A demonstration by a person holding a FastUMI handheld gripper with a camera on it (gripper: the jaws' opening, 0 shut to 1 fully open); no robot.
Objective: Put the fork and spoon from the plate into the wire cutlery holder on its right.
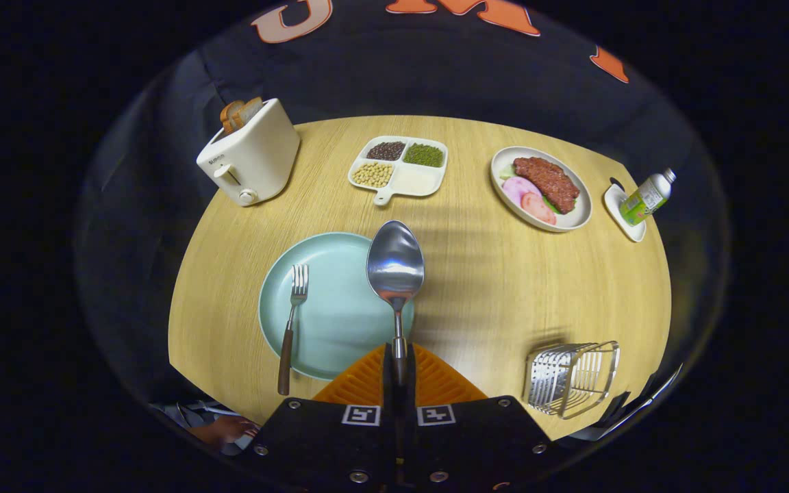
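At the bottom centre our gripper point(398, 366) was clamped on the spoon point(395, 268) handle, its bowl raised over the plate point(329, 322) rim. The fork point(292, 320) lay on the plate's left, the wire cutlery holder point(571, 378) at lower right. We judged the thin handle might swivel between the fingers and miss the holder.

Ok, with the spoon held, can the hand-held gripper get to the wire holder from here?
Probably yes. The hand-held gripper is shut on the spoon, and only bare table lies between it and the wire holder on its right.
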